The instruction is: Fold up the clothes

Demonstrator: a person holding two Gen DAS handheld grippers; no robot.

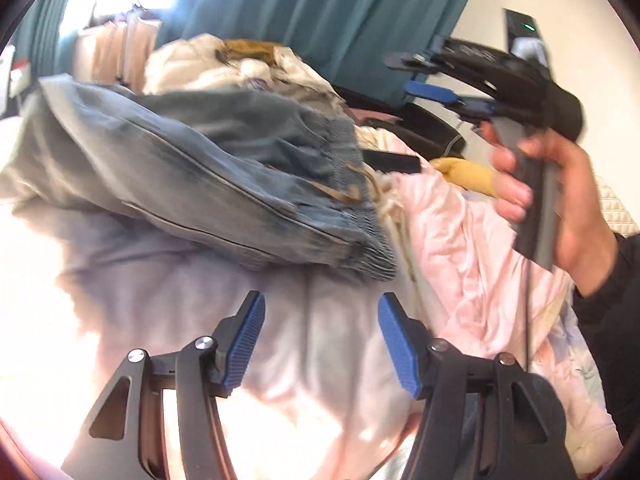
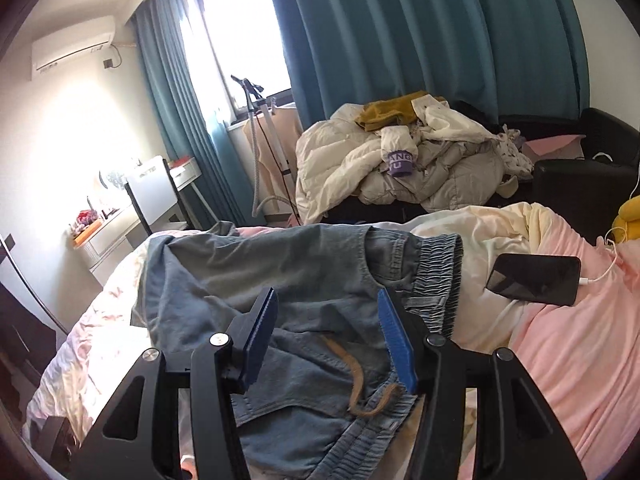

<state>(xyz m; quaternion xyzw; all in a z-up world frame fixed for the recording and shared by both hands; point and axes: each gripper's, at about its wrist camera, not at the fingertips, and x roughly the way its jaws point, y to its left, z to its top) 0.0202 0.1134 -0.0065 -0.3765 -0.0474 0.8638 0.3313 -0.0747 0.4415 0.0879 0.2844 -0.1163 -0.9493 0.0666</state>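
Observation:
Folded blue jeans [image 1: 224,168] with an elastic waistband and a brown drawstring [image 2: 356,380] lie on the bed. In the left wrist view my left gripper [image 1: 322,340] is open over pale bedding just short of the jeans, with nothing between its blue pads. A hand [image 1: 568,208] holds my right gripper [image 1: 404,74] raised to the right of the jeans. The right wrist view shows the jeans [image 2: 312,264] beneath and beyond my right gripper [image 2: 328,332]. It stands open above the waistband, and its pads do not press on the cloth.
A black phone [image 2: 534,278] on a white cable lies on the pink quilt [image 2: 580,352] right of the jeans. A pile of pale jackets and clothes [image 2: 400,164] sits behind, before teal curtains [image 2: 400,32]. A yellow soft thing [image 2: 628,216] is at far right, a desk [image 2: 120,220] at left.

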